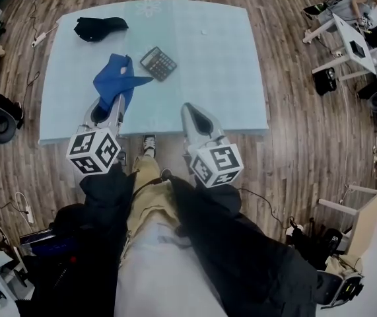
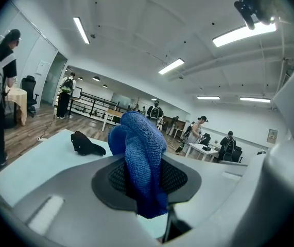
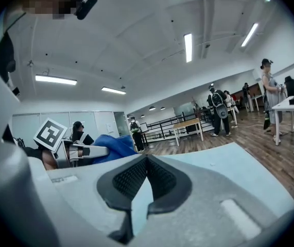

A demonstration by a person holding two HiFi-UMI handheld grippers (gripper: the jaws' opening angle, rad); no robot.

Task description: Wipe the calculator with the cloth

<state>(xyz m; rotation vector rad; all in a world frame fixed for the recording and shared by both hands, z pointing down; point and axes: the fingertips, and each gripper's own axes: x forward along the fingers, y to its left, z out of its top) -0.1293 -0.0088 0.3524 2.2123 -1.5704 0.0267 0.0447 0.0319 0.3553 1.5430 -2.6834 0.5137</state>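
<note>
A dark calculator [image 1: 158, 63] lies flat on the pale blue table [image 1: 214, 65], left of its middle. The blue cloth [image 1: 117, 78] hangs in a bunch just left of the calculator, one corner reaching toward it. My left gripper [image 1: 107, 105] is shut on the cloth's near end. In the left gripper view the cloth [image 2: 142, 158] stands bunched up between the dark pads of that gripper [image 2: 145, 181]. My right gripper [image 1: 197, 119] hovers over the table's near edge, shut and with nothing in it; its pads [image 3: 131, 176] meet at the tips. The calculator is hidden in both gripper views.
A black pouch-like object [image 1: 100, 28] rests at the table's far left, also in the left gripper view [image 2: 86, 144]. Desks, chairs and bags [image 1: 353, 38] stand off to the right on the wooden floor. People stand in the room's background [image 3: 268, 91].
</note>
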